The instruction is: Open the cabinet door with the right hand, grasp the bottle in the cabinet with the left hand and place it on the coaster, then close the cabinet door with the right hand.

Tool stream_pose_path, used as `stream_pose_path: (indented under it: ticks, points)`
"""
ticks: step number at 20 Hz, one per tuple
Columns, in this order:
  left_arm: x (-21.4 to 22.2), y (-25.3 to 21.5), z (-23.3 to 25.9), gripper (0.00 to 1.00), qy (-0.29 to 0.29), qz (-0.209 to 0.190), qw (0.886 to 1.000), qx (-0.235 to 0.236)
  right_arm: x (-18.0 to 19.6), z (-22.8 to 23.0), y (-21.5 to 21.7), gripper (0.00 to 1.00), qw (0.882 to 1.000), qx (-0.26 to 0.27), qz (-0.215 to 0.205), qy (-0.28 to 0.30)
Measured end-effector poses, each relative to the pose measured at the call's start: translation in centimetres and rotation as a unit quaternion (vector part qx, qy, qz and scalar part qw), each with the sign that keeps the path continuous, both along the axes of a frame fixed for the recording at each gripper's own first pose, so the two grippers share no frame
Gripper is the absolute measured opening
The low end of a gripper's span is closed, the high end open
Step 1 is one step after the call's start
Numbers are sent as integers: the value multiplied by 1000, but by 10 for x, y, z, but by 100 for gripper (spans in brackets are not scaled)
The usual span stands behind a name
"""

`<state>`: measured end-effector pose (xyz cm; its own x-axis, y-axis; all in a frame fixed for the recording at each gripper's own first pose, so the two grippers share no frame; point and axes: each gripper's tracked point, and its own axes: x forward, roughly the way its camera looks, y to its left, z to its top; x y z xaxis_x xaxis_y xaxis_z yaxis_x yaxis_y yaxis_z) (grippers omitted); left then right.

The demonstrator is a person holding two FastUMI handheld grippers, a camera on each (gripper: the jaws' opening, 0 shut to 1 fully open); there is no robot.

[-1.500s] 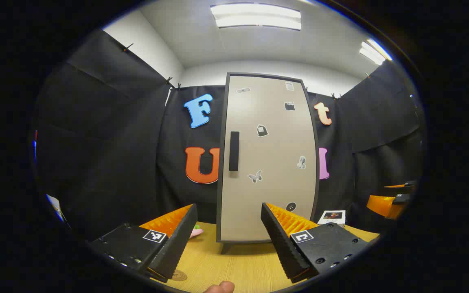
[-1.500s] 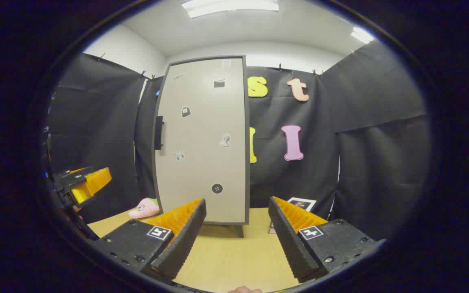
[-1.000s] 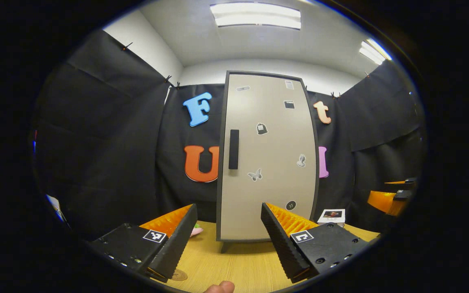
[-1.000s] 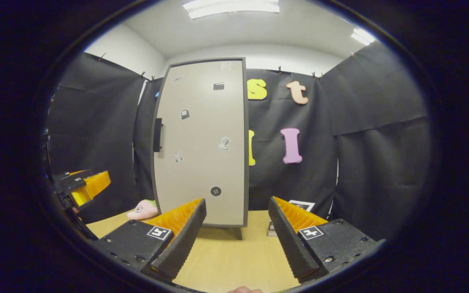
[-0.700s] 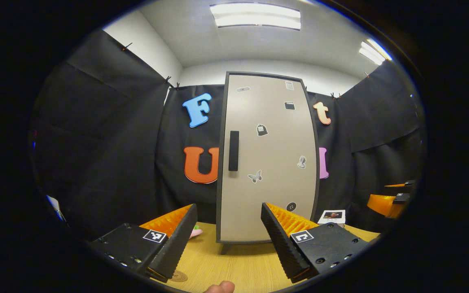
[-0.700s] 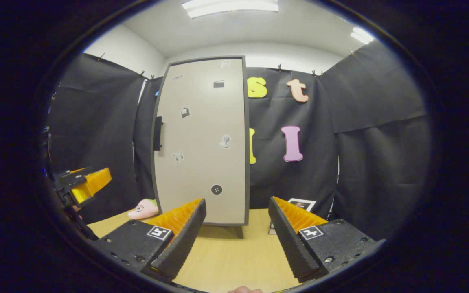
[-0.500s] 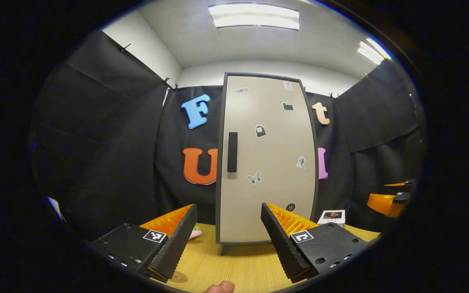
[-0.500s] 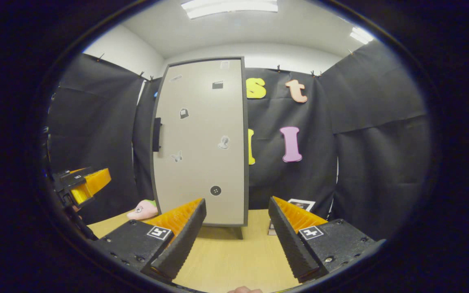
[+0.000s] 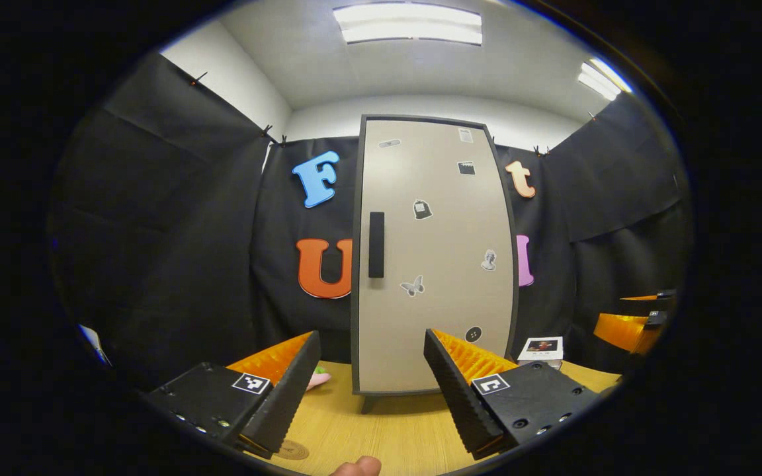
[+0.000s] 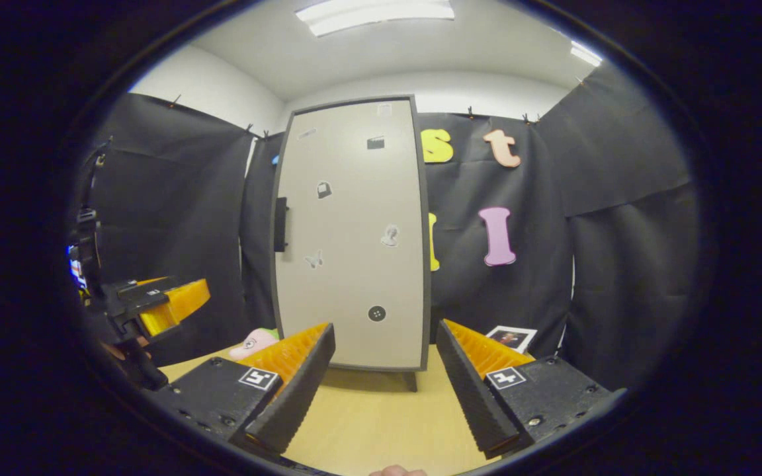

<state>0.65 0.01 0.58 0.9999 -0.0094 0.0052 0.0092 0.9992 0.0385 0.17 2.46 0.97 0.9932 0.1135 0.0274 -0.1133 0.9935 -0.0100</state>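
Cabinet [image 9: 434, 264] stands shut at the far side of the tabletop [image 9: 387, 436]; the bottle is presumably inside, hidden. Both the left gripper [image 9: 368, 383] and right gripper [image 10: 384, 380] have fingers apart, empty. Handle [image 9: 376, 244] on the door's left edge: rigid, likely the best hold. Coaster [image 9: 292, 451] lies near left.

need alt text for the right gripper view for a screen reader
A tall cabinet stands closed on a wooden table, its dark handle on its left edge. The right gripper is open before it, and the left gripper is at the far left.
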Motion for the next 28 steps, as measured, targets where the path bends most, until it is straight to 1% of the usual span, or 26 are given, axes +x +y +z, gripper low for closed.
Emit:
stream_pose_path:
  ticks: [2,5,8,10,11,15,18,19,20,24,26,28]
  points:
    - [-1,-2,1,95,-4,1,1000,-3,4,7,4,99,1000,-8,12,-1]
    - [-5,-8,0,95,-4,-7,1000,-7,16,18,12,99,999,9,41,4]
    - [-10,-5,1,95,-8,-3,1000,-2,34,23,33,99,994,39,94,35]
    - [-12,-4,-1,95,-6,-3,1000,-2,48,37,45,99,991,51,118,40]
    - [-13,-3,-2,95,-5,-2,1000,-3,56,44,50,100,990,47,126,37]
    - [-16,7,-7,95,3,8,1000,-5,95,69,81,99,989,1,149,21]
    - [-17,18,-8,95,6,19,1000,-7,126,86,115,99,984,-23,174,11]
    - [-18,21,-7,95,6,22,1000,-5,137,89,124,99,984,-27,175,10]
    - [-18,25,-7,95,7,27,1000,-1,147,90,134,99,984,-27,174,11]
    - [-20,41,-7,95,7,40,999,18,182,93,179,99,979,-5,203,32]
    - [-24,47,-8,95,7,44,999,19,197,98,195,99,977,7,211,33]
    - [-23,50,-9,95,8,51,998,24,213,103,207,99,977,7,212,30]
